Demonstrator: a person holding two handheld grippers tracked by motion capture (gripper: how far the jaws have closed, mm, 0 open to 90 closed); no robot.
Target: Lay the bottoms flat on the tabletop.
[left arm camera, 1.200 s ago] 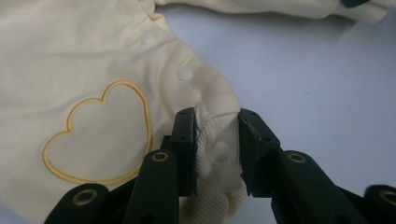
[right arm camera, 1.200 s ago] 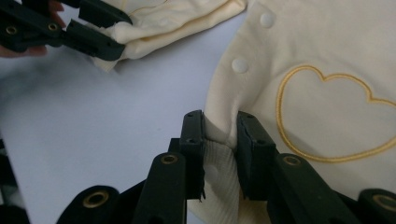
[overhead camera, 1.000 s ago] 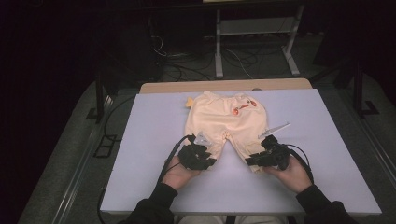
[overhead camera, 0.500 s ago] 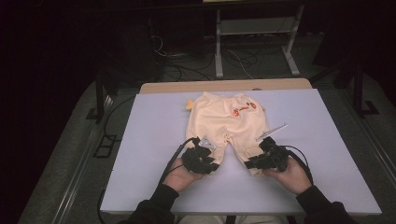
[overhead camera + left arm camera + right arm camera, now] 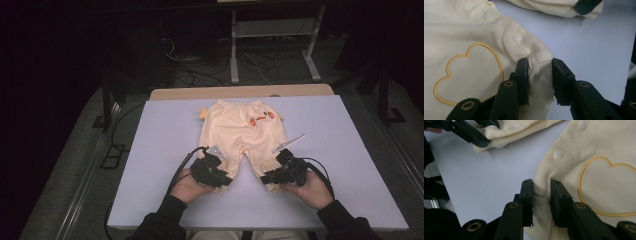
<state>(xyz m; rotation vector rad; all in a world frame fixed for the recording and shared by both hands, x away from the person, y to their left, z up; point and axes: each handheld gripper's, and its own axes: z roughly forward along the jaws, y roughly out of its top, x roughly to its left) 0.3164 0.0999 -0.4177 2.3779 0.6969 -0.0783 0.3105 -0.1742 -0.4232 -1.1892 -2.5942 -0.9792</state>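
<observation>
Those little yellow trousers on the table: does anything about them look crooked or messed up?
Mostly tidy. The trousers lie flat and straight; only the two ribbed leg cuffs are puckered, where the left tongs and right tongs pinch them.

Right gripper (image 5: pixel 541 195) pinching ribbed cuff (image 5: pixel 541 215) of cream baby trousers (image 5: pixel 599 157) (gold heart embroidery beside).
</observation>
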